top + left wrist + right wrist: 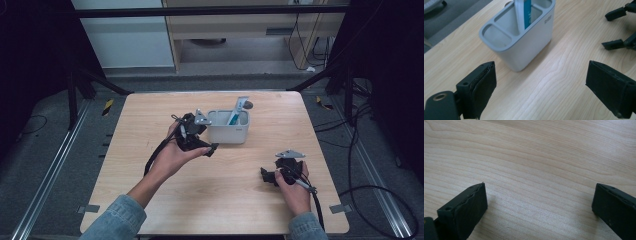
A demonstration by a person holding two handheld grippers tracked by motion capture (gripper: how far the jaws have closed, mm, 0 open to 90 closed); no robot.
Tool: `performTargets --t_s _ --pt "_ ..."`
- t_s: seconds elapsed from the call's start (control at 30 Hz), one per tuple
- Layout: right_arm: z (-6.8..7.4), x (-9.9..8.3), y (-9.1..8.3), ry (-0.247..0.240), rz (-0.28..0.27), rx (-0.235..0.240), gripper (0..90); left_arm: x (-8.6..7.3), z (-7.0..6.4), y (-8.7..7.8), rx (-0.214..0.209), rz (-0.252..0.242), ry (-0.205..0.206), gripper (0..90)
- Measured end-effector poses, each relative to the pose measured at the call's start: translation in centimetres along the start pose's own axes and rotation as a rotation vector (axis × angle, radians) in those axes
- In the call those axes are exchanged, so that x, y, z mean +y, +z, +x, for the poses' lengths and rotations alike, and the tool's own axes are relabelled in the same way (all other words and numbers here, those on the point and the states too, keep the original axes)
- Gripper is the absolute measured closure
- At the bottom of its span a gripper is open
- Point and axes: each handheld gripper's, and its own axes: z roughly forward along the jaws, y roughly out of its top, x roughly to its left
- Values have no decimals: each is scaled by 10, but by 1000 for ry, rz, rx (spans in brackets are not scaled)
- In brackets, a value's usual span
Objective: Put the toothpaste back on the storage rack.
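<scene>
The top of the tube (525, 12) standing in the holder (524, 42) is cut off by the upper edge of the left gripper view, so its cap cannot be seen there; in the high view the tube (239, 111) is small, and its printing cannot be read. A small label on the holder's side wall is too blurred to read.

The holder is a pale grey, rounded-cornered box (229, 131) with its top divided into compartments. It stands on the wooden surface (225, 200) at about 12 o'clock from the middle, toward the far edge. The white and blue tube leans upright in one of the farther compartments, poking above the rim. The two nearer compartments seen in the left gripper view look bare inside, though their floors are partly in shadow.

The left claw (197, 137) is held just beside the holder at its 9 o'clock side, not touching it; in the left gripper view its jaws stand wide apart, released, with nothing between them. The right claw (272, 175) rests low over the surface at about 4 o'clock, well apart from the holder, its jaws likewise spread and released over bare wood (536, 170).
</scene>
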Motion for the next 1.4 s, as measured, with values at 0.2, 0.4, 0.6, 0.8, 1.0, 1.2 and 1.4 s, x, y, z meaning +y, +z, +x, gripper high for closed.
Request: performTargets --t_s 0.2,0.4,0.6,0.8,1.0,1.2,1.4 --pt "0 0 0 -1 0 1 4 -17 10 -5 10 25 -40 72" --pt "0 0 0 0 0 1 4 -34 25 -9 35 57 -64 72" --pt "0 0 0 0 0 1 4 -55 41 -10 58 94 -100 70" --pt "0 0 0 0 0 1 4 -83 63 -10 82 126 -164 69" --pt "0 0 0 0 0 1 4 -103 74 -8 80 149 -183 49" --pt "0 0 0 3 -1 -1 5 -129 81 -1 80 196 -200 51" --pt "0 0 0 3 -1 -3 5 -147 88 -1 101 215 -230 54"
